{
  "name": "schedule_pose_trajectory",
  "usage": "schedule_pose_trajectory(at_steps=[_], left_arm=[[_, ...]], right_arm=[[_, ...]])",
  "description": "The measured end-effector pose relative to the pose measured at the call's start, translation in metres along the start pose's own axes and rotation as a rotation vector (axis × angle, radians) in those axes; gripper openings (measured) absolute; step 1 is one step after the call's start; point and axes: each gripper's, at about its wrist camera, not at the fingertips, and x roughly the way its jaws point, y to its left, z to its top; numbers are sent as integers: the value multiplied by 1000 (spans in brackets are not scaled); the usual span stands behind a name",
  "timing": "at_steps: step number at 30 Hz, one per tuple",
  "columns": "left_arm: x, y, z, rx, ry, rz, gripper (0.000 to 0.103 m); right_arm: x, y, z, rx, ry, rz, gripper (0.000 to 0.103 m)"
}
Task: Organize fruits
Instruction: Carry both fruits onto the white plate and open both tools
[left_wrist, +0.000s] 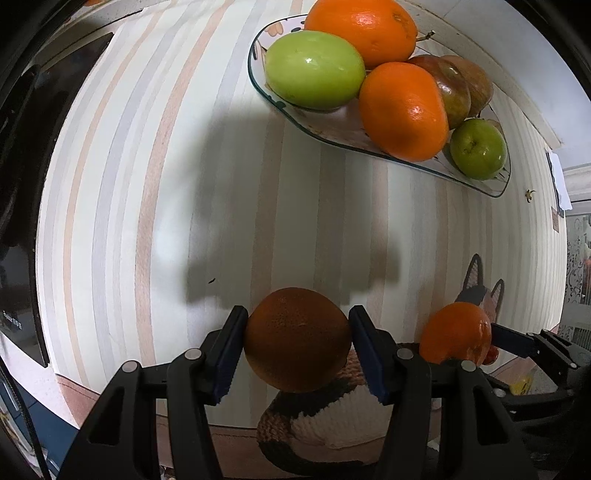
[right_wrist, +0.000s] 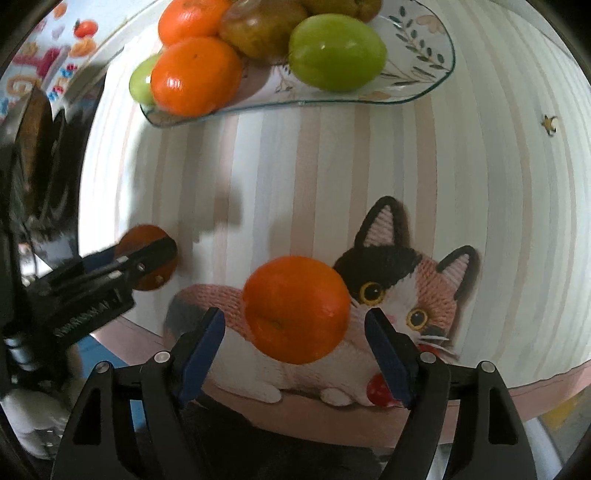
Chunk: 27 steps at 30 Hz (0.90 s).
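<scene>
The striped tabletop (left_wrist: 147, 184) carries a glass plate (left_wrist: 258, 79) already holding 6 fruits. 2 oranges remain: the left claw (left_wrist: 297, 349) clamps one orange (left_wrist: 297, 341); the right claw (right_wrist: 295, 345) stands open around another orange (right_wrist: 295, 308), untouched.

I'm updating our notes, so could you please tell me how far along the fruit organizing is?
Done: the glass plate already holds two oranges and several apples. In hand: the left hand-held gripper clamps a dark orange; the right hand-held gripper's jaws stand clear of a bright orange on the cat mat. Left: both oranges are off the plate.
</scene>
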Motion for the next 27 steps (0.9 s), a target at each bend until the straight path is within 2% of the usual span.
schedule_pose_trajectory(at_steps=[1, 2, 6, 10, 15, 20, 23, 27], left_arm=[[-1, -2, 0, 2, -3, 0, 54], [-2, -5, 0, 6, -7, 1, 54], [-18, -11, 0, 9, -26, -22, 54], [-46, -15, 7, -7, -57, -81, 54], [-89, -13, 37, -42, -126, -160, 54], [-119, -2, 84, -63, -198, -157, 54], [-123, -5, 105, -64, -206, -165, 54], [-112, -18, 128, -37, -169, -194, 54]], right_arm=[[0, 2, -1, -12, -10, -21, 69], [-1, 3, -2, -27, -31, -21, 67], [-6, 5, -2, -44, -61, -42, 66], [-22, 5, 3, -24, -109, -6, 65], [-57, -13, 17, 27, -179, 59, 65], [-98, -39, 45, 80, -263, 92, 66], [-114, -58, 74, 126, -300, 85, 66], [-113, -75, 101, 173, -320, 58, 66]])
